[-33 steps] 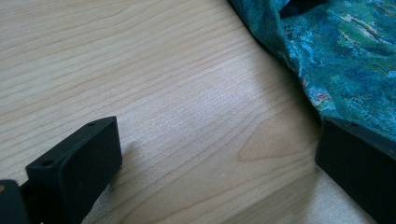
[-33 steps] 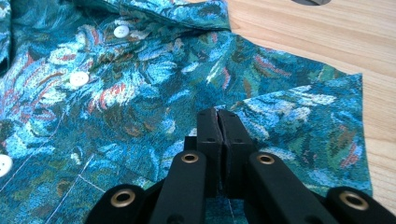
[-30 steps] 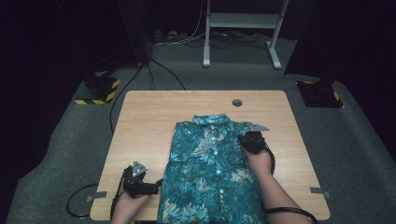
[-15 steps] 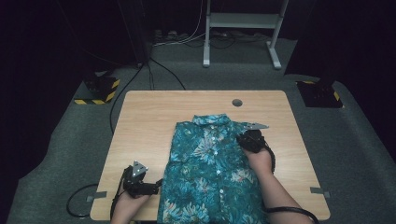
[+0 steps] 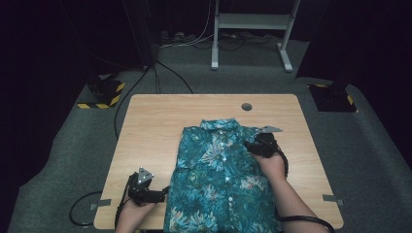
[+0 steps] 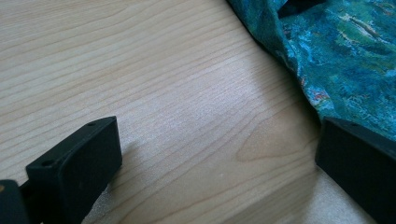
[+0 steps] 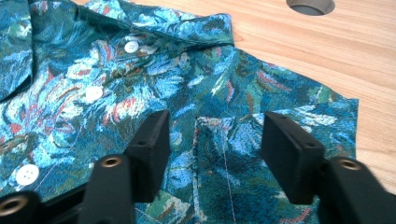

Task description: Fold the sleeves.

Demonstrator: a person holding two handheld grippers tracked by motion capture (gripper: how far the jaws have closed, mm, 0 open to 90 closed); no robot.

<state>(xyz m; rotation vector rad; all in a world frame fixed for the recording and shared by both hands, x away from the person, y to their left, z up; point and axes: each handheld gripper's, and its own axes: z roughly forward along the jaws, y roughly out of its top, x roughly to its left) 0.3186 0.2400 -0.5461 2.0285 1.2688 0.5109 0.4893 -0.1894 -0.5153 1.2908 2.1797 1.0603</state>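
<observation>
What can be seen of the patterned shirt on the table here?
The shirt is thin teal fabric with a blue, white and red floral print. It lies flat and face up on the wooden table, buttoned with white buttons, collar at the far end, sleeves folded in, hem at the near edge. The right tongs, which have just been opening, sit over its chest pocket without pinching it.
</observation>
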